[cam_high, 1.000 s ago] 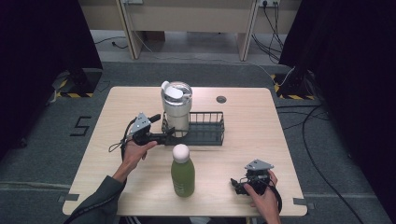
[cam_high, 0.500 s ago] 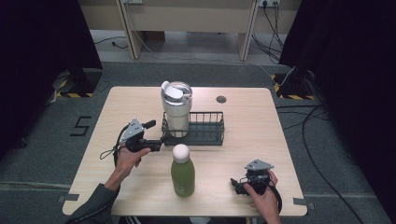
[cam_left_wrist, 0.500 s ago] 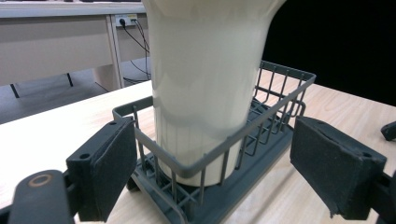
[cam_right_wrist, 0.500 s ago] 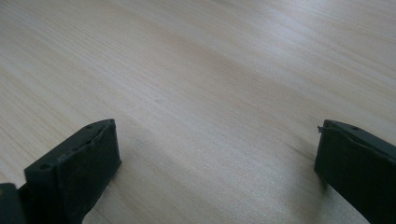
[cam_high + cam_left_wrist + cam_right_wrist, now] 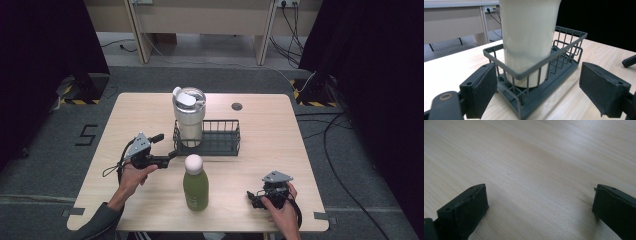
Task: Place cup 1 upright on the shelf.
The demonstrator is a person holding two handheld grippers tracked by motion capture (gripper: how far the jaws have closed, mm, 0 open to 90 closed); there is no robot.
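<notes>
Left gripper (image 5: 163, 147): black, flat pads, grey triangular top plate; right gripper (image 5: 254, 198) same; dark grey sleeve (image 5: 97, 224).

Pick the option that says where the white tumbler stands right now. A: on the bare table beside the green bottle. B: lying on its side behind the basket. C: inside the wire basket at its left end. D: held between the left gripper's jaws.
C: the white tumbler stands upright inside the wire basket, at its left end, while the left gripper sits open just outside the basket.
</notes>
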